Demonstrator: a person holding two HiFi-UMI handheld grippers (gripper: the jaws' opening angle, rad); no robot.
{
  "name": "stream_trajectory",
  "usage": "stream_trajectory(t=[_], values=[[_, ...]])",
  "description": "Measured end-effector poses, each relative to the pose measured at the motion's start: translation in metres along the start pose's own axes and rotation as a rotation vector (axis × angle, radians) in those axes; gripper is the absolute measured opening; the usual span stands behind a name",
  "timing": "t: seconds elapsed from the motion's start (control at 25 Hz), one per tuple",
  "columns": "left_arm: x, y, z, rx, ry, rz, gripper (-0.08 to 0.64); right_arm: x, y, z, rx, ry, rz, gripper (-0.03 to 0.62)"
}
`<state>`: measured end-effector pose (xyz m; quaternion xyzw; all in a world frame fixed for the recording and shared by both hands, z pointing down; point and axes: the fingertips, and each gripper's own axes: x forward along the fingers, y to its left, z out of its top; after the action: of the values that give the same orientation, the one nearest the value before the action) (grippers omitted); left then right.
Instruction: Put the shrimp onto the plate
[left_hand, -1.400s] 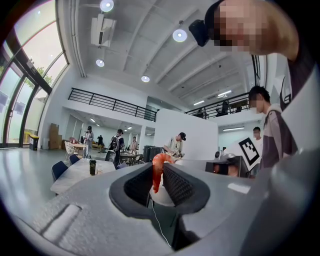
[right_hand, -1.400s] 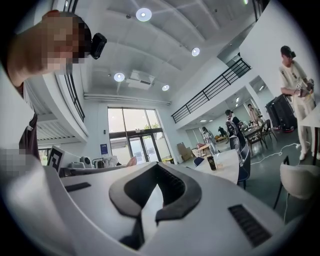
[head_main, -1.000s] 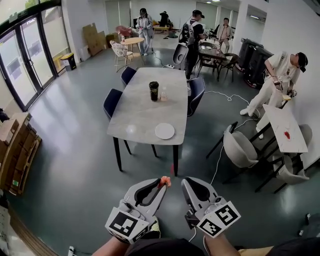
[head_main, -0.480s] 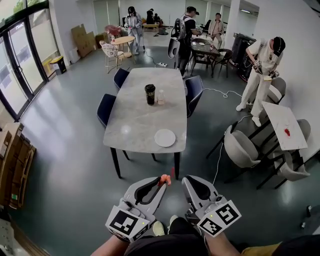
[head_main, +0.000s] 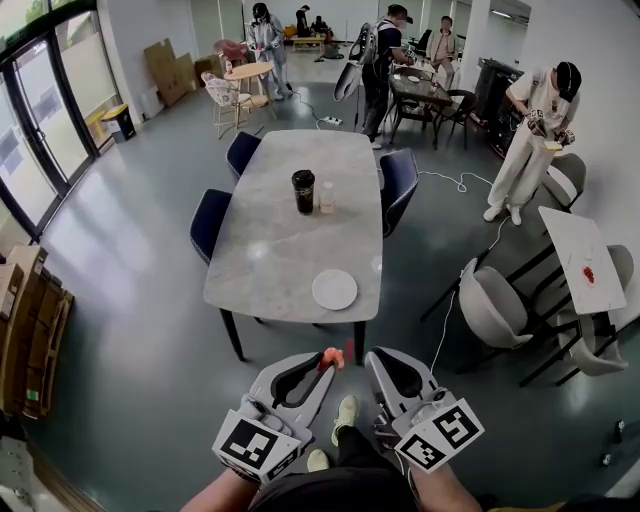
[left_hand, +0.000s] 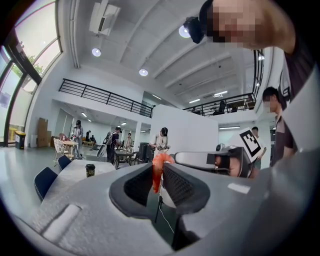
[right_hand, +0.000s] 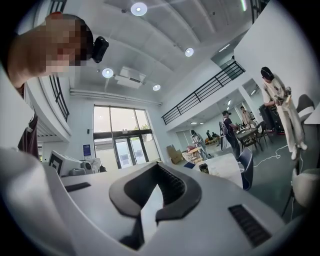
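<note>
Nearer now than a second ago, the table (head_main: 280, 250) has slid down the head view and the plate (head_main: 334, 289) on its near end sits lower in the frame, closer to the two grippers, while the people at the far tables have shifted a little. A shoe (head_main: 346, 408) shows between the grippers, which suggests the person is walking toward the table. Neither gripper has changed its place in the view. The left gripper (head_main: 322, 366) stays clamped on the shrimp (head_main: 329, 358): its own view shows the orange body pinched upright between the jaw tips, with the tail end hanging down into the gap behind them. The right gripper (head_main: 376, 357) is beside it, jaws brought together at the tips with nothing between them. The plate is bare and lies near the table's front edge, well apart from the dark cup (head_main: 303, 190) and the small glass (head_main: 327, 197) standing mid-table. The shrimp is over the floor, short of the table edge, so the carry is under way but the placing has not begun. Judging from this, what remains is to close the last gap, bring the left gripper over the plate, lower it and let the jaws part. The thin pinch on a dangling shrimp could slip if the walk jolts it.
</note>
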<state>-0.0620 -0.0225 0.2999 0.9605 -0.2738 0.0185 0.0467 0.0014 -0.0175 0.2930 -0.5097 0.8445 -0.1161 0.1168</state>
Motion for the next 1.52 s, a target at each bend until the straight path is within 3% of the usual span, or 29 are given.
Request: stream_trajectory(t=[0.6, 0.96, 1.24, 1.52], values=[[0.126, 0.081, -0.009, 0.000, 0.068, 0.056, 0.069, 0.090, -0.123, 0.018, 0.047, 0.027, 0.041, 0.002], [0.174, 0.118, -0.039, -0.014, 0.138, 0.095, 0.069, 0.132, -0.172, 0.005, 0.074, 0.057, 0.062, 0.002], [0.203, 0.157, -0.067, -0.022, 0.188, 0.041, 0.069, 0.170, -0.194, -0.014, 0.077, 0.083, 0.027, 0.002], [0.232, 0.186, -0.126, 0.013, 0.263, -0.024, 0.069, 0.189, -0.229, -0.056, 0.072, 0.082, -0.024, 0.002]])
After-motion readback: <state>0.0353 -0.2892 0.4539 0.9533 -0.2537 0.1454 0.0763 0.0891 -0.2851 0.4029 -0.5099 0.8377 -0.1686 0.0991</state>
